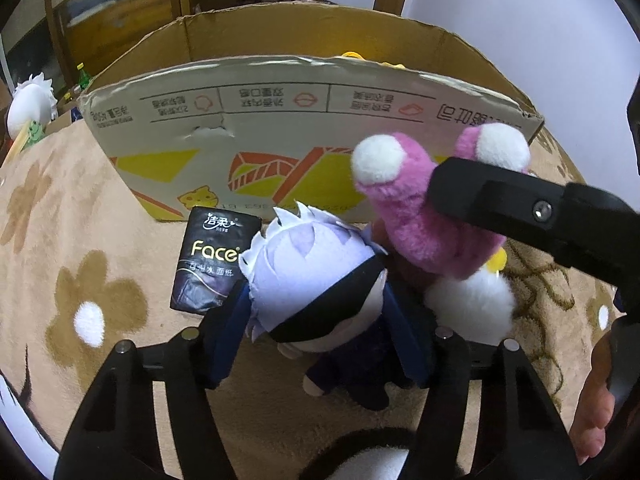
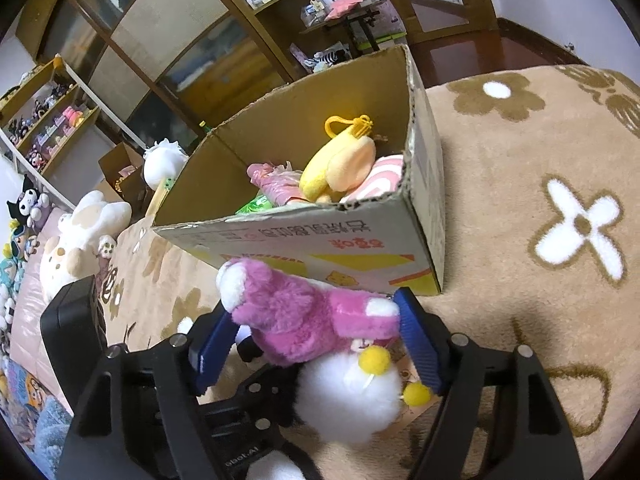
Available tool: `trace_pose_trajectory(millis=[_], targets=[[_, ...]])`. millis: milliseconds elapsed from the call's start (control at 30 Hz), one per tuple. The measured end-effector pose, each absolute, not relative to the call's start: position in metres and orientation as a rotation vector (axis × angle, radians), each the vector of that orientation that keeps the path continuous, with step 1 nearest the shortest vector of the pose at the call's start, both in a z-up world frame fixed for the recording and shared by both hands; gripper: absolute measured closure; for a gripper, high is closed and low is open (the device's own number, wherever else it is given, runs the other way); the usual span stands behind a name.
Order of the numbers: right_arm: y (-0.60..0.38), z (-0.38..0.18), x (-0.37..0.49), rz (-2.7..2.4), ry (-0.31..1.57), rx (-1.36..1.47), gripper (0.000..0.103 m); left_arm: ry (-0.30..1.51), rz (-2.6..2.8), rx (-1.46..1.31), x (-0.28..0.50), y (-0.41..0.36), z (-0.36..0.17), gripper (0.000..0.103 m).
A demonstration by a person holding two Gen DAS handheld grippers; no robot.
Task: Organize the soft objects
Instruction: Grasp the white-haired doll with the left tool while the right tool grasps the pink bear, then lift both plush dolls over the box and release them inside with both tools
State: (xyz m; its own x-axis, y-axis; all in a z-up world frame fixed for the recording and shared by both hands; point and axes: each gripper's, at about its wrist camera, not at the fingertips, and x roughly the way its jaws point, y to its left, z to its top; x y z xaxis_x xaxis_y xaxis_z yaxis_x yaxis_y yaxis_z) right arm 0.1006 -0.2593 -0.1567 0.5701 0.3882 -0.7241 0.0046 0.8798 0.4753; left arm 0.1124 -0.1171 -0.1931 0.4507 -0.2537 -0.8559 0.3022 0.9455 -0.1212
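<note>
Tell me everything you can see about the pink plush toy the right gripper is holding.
The pink plush toy is fuzzy, bright pink, with two rounded ends capped in white. It lies tilted between the blue pads of the right gripper, which press it from both sides. It is held just before the cardboard box, lower than the box's rim. A white fluffy toy with yellow pompoms sits directly under it, seemingly touching. Its face is not visible.

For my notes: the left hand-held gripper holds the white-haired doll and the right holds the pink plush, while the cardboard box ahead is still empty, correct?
Not quite: the cardboard box already holds toys, including a yellow plush, as the right wrist view shows. The left hand-held gripper does hold the white-haired doll, the right the pink plush.
</note>
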Motion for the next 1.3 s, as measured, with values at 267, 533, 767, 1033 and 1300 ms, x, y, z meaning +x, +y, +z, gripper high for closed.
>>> trace_pose_trajectory(millis=[267, 533, 767, 1033, 1300], targets=[[-0.268, -0.150, 0.093, 0.207, 0.930, 0.464, 0.028, 1.055, -0.312, 0.067, 0.113, -0.123, -0.191, 0.035], [-0.269, -0.151, 0.092, 0.190, 0.946, 0.448, 0.029, 1.076, -0.308, 0.096, 0.118, -0.137, -0.189, 0.038], [-0.267, -0.145, 0.090, 0.181, 0.934, 0.418, 0.042, 1.067, -0.317, 0.068, 0.112, -0.126, -0.180, 0.043], [-0.270, -0.138, 0.082, 0.176, 0.918, 0.429, 0.043, 1.010, -0.303, 0.094, 0.100, -0.121, -0.161, 0.043], [-0.274, -0.118, 0.067, 0.162, 0.858, 0.426, 0.043, 0.961, -0.287, 0.100, 0.095, -0.120, -0.146, 0.043]])
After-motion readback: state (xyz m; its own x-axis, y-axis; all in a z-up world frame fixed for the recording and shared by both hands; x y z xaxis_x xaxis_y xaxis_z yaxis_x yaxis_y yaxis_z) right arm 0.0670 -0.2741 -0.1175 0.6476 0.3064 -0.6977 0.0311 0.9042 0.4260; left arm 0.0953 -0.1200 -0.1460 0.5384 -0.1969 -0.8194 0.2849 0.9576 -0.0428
